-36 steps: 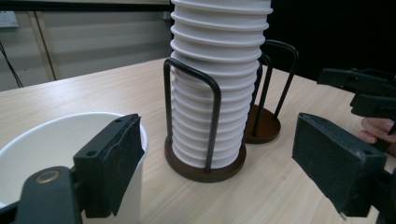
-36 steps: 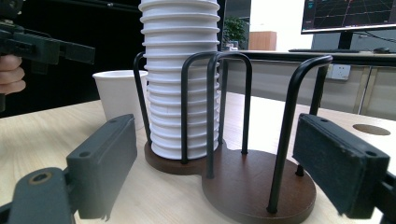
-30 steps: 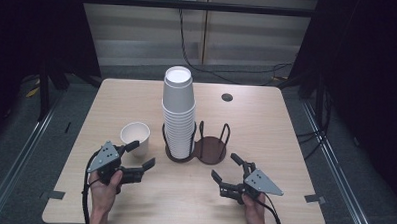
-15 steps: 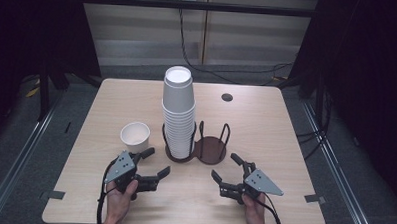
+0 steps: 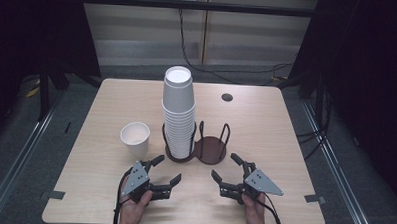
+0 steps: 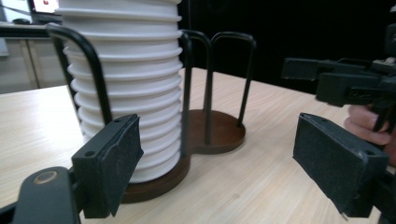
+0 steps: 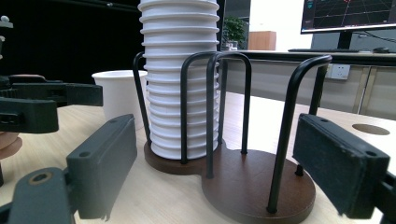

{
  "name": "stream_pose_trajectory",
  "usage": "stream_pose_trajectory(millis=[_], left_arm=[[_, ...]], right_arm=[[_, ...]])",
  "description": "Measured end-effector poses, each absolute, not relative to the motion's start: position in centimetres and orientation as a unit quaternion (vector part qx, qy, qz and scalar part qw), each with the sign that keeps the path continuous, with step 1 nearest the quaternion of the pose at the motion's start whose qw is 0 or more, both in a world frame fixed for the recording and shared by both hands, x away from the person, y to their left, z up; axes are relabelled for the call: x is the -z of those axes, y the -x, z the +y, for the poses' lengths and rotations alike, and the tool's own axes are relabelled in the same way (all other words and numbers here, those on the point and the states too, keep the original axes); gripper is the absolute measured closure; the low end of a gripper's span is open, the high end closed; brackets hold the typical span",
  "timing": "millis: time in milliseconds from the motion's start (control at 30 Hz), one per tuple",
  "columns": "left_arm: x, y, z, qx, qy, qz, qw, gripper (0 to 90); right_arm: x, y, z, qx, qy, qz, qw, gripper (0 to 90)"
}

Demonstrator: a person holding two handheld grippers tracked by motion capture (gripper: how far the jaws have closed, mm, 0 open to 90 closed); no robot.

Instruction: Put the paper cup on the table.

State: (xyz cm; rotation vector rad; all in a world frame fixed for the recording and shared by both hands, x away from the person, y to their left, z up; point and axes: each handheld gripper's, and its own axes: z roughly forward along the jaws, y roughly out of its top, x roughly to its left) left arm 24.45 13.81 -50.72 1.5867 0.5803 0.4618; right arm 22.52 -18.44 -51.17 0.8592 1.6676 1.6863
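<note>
Left gripper: moved right from the loose paper cup, fingers wide apart, empty.
Right gripper: unmoved, spread, empty.
Meaning: cup stack in holder likely next.

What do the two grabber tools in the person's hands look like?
Both are black. The left gripper and the right gripper each have two flat, block-shaped jaws with rough dark pads. A grey three-cornered plate sits on top of each, and a black cable trails back from it. No sleeves are visible.
</note>
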Motion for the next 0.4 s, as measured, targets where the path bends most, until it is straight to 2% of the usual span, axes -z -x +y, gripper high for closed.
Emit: stream_pose_trajectory(millis=[167, 400], left_arm=[[51.03, -23.69, 14.07, -0.238, -0.664, 0.246, 0.665, 15.1], [51.01, -23.75, 13.83, -0.231, -0.671, 0.24, 0.662, 15.2]], right_arm=[[51.17, -22.52, -18.44, -0.637, -0.325, 0.63, 0.305, 13.1], [51.13, -22.53, -18.37, -0.628, -0.339, 0.628, 0.311, 12.6]])
